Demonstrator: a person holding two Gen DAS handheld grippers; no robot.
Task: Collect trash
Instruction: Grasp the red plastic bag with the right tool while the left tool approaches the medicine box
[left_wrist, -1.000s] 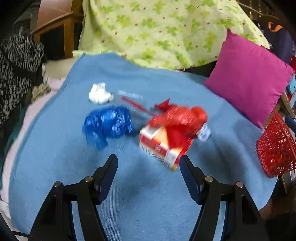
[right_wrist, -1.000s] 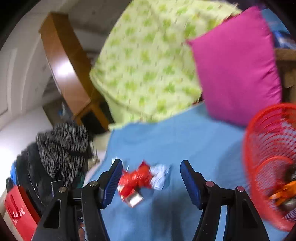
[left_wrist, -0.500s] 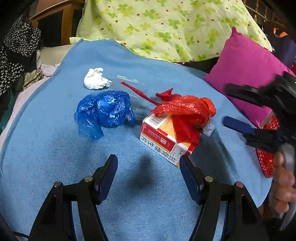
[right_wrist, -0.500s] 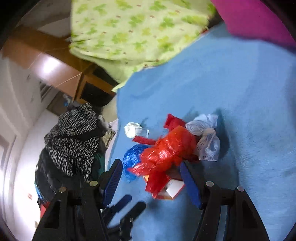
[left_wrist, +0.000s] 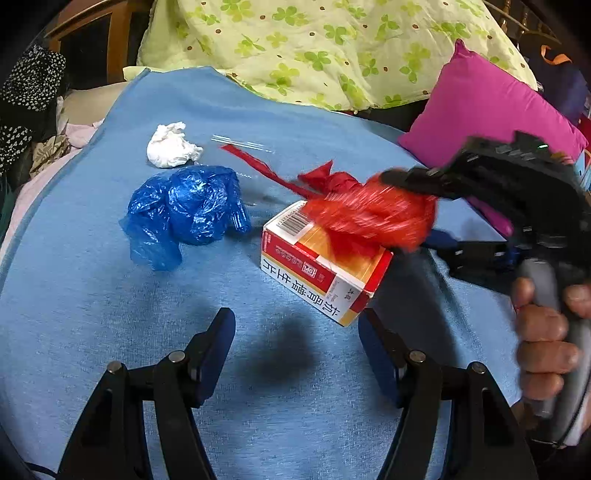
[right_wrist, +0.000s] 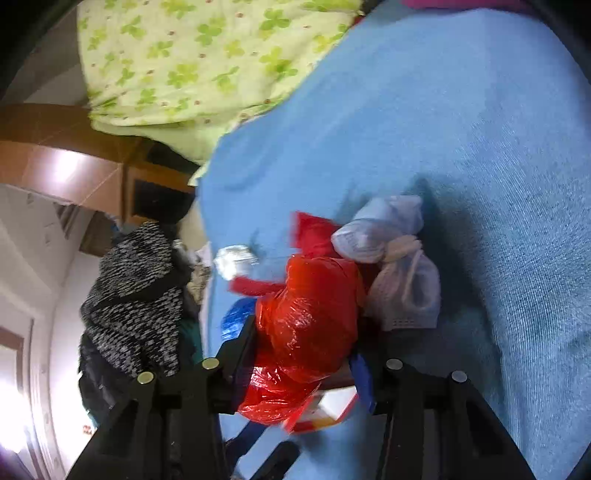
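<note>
The right claw (right_wrist: 306, 354) had its two fingers on either side of the crumpled red plastic bag (right_wrist: 314, 314), pressed against it, atop the red-and-white cardboard box (left_wrist: 317, 273). A white tied plastic pouch (right_wrist: 395, 266) lay just beyond its right finger. The left claw (left_wrist: 295, 350) hovered spread wide and empty over the blue blanket (left_wrist: 92, 332), the box just ahead of its right finger, a crumpled blue plastic bag (left_wrist: 184, 210) and white tissue wad (left_wrist: 170, 146) farther ahead to its left.
</note>
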